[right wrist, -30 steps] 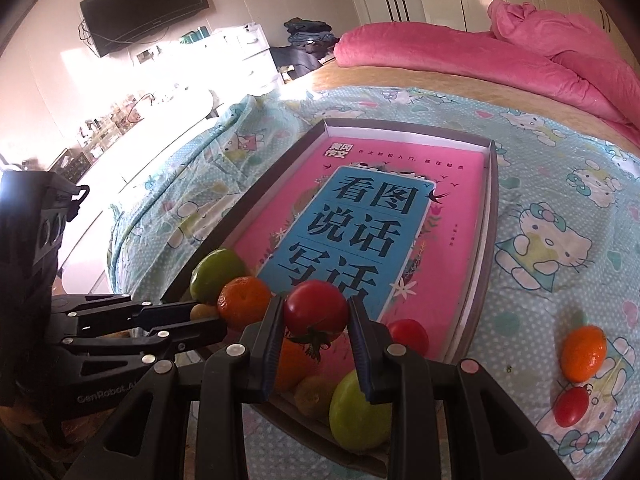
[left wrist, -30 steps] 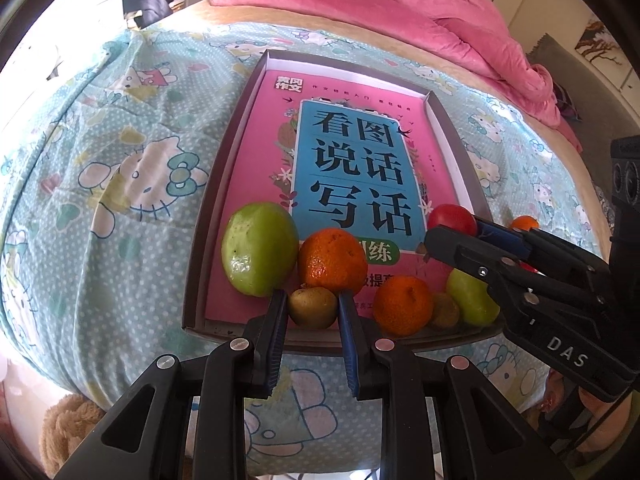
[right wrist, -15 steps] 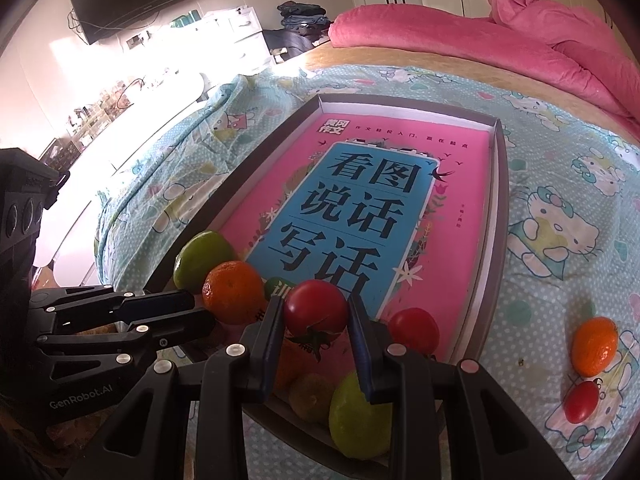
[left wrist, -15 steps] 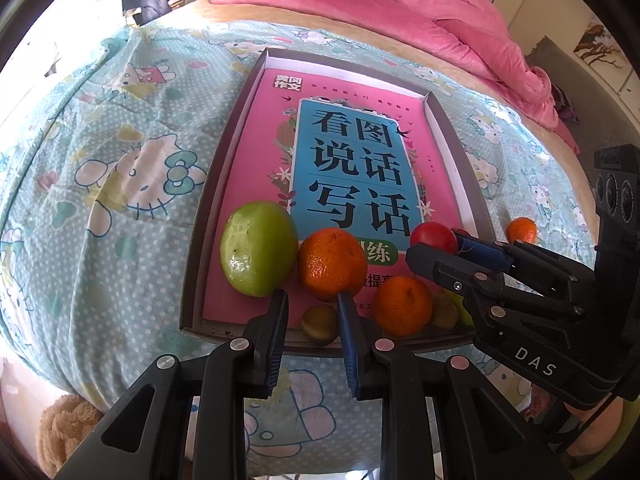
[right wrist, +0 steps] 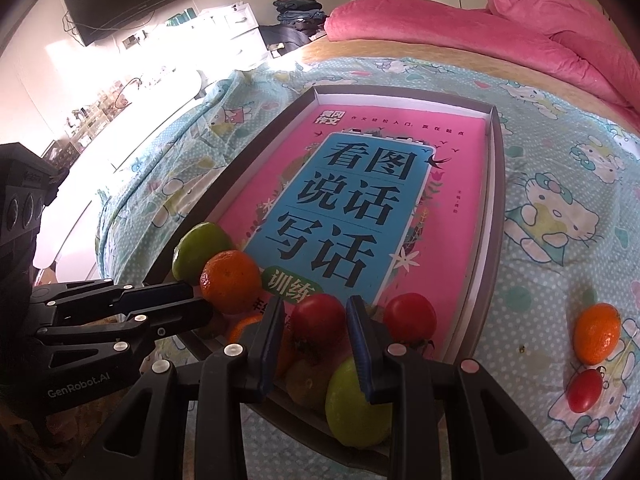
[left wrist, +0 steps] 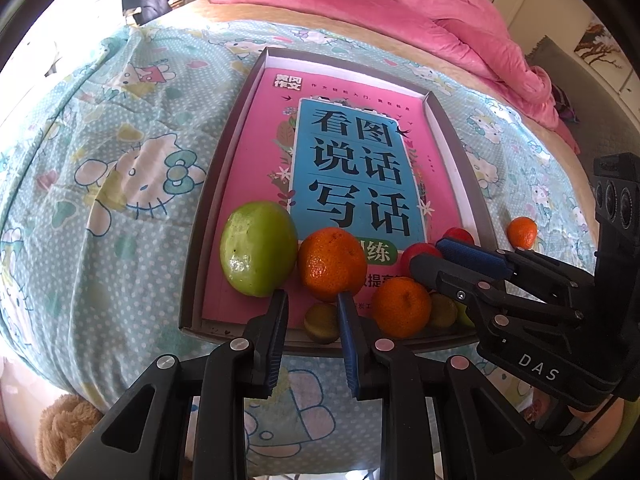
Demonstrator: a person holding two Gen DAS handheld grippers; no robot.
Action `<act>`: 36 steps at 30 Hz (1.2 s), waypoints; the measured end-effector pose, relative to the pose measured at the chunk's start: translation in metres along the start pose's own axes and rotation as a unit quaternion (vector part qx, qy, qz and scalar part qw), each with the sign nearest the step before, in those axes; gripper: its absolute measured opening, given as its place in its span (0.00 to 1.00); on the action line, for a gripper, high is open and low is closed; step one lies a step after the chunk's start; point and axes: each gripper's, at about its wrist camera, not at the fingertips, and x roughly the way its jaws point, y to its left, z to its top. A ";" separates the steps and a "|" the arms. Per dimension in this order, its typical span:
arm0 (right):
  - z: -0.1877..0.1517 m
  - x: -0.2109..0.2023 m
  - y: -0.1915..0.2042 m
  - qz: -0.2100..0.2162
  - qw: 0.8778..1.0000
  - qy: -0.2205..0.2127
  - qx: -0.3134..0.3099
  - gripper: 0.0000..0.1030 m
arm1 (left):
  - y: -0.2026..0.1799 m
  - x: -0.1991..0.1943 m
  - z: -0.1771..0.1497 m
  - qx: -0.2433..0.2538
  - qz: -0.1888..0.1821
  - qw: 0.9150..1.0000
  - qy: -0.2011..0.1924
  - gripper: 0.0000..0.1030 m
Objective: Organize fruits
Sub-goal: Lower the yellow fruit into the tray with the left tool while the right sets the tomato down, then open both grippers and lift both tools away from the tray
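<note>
My right gripper (right wrist: pixel 316 302) is shut on a red tomato (right wrist: pixel 318 322), low over the near end of the grey tray (right wrist: pixel 496 208). My left gripper (left wrist: pixel 313 296) is shut with nothing between its pads. A small kiwi (left wrist: pixel 320 322) lies in the tray just beyond its fingertips. A big green fruit (left wrist: pixel 258 254), two mandarins (left wrist: pixel 332 262) (left wrist: pixel 402 308), a second kiwi (left wrist: pixel 442 312), another green fruit (right wrist: pixel 352 404) and another tomato (right wrist: pixel 410 318) crowd the tray's near end. On the sheet to the right lie a mandarin (right wrist: pixel 596 334) and a small tomato (right wrist: pixel 585 390).
A pink and blue book (left wrist: pixel 352 168) covers the tray floor. The tray rests on a patterned bedsheet (left wrist: pixel 120 184), with a pink quilt (left wrist: pixel 440 28) at the far side. A desk and a wall screen (right wrist: pixel 128 0) stand left of the bed.
The kiwi that sat between the left fingertips now lies lower in the tray, clear of the pads. The right gripper has sunk a little towards the fruit with the tomato.
</note>
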 end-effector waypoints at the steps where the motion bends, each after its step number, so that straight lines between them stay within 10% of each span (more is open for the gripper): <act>1: 0.000 0.000 0.000 0.001 1.000 0.000 0.002 0.32 | 0.000 0.000 0.000 0.000 0.000 1.000 0.000 0.25; 36: -0.011 -0.043 -0.017 -0.008 0.998 -0.053 0.022 0.56 | 0.000 -0.005 0.000 -0.008 0.010 1.000 0.001 0.42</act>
